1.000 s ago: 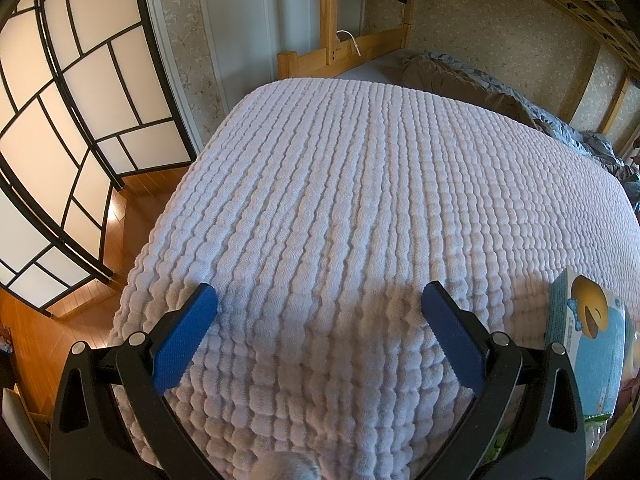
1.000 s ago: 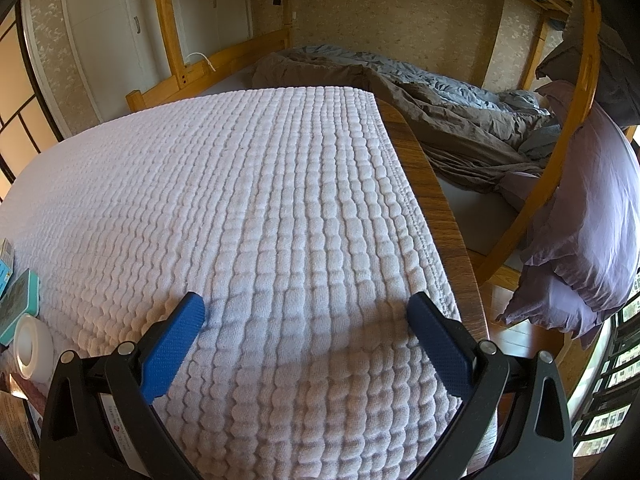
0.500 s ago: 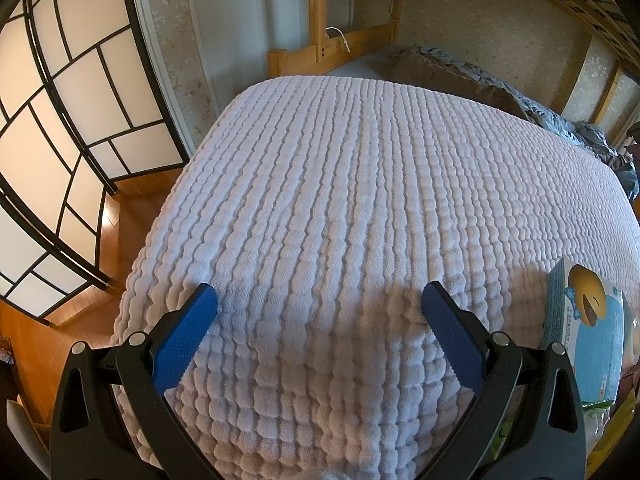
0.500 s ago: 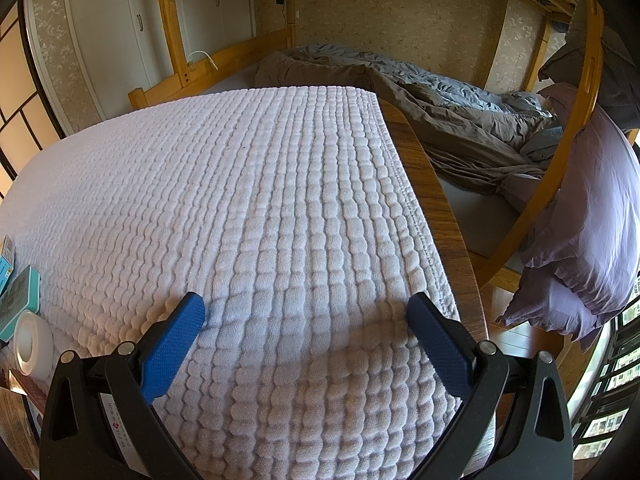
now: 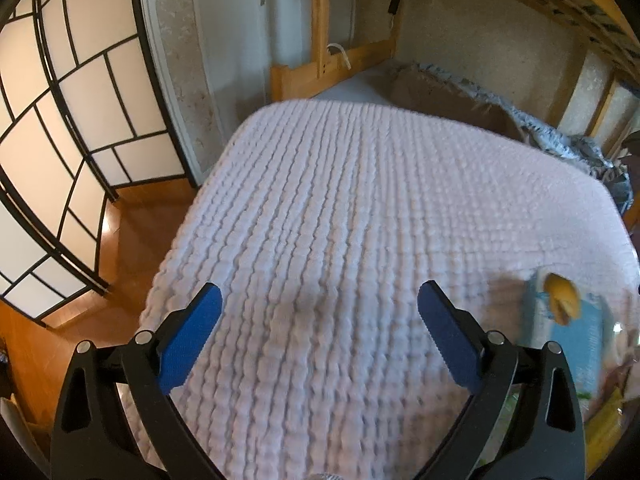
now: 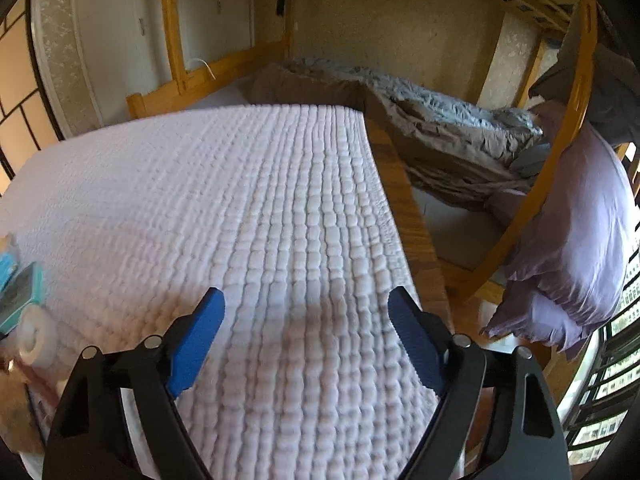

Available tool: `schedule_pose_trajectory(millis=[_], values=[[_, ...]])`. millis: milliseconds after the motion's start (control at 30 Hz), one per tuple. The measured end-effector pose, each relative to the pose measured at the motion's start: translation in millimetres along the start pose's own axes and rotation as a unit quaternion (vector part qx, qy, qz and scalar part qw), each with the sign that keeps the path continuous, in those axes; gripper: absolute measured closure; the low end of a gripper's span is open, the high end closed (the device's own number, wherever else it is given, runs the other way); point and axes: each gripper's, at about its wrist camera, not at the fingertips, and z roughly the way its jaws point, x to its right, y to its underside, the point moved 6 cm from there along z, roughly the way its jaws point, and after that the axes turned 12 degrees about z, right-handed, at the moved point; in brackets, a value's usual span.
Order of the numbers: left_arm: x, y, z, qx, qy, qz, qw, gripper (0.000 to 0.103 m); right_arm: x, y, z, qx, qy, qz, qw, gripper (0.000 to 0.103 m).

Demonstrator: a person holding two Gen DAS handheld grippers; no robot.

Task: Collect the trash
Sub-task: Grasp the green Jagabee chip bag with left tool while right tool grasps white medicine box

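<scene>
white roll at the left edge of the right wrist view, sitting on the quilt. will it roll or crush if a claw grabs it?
The white roll looks hollow-cored and soft, so probably light, and it may squash under a firm pinch. It seems to lie on its side, so a nudge could set it rolling, though the bumpy quilt should slow it. The view is blurred, so this is tentative.

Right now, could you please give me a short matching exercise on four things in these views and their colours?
Things:
1. quilted cover
2. bed frame
3. pillow
4. pads on the right gripper jaws

Colours:
A. blue
B. pale wood
C. white
D. lilac

Pairs: 1-C, 2-B, 3-D, 4-A
</scene>
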Motion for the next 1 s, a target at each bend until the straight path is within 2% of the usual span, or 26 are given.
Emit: schedule_pose_trajectory(millis=[233, 433, 700, 833, 1000], values=[[39.4, 7.7, -52.5, 0.031, 0.069, 0.05, 0.9959, 0.003, -17.6, 14.0, -58.3, 0.026, -0.042, -0.031, 0.998, 0.02], [78.5, 30.4, -62.6, 0.009, 0.126, 0.075, 0.9891, 0.003, -52.9, 52.1, -75.4, -0.001, -0.065, -0.093, 0.993, 0.02], [99.7, 48.2, -49.5, -0.021, 0.163, 0.063, 0.9844, 0.003, -73.4, 88.0, -64.1, -0.033, -0.069, -0.129, 0.989, 0.02], [108.4, 52.6, -42.7, -0.03, 0.166, 0.065, 0.9835, 0.003, -76.6, 89.7, -61.6, -0.038, -0.077, -0.13, 0.988, 0.02], [117.4, 56.5, -32.5, -0.031, 0.151, 0.081, 0.9847, 0.004, -81.1, 95.3, -56.4, -0.048, -0.07, -0.151, 0.985, 0.021]])
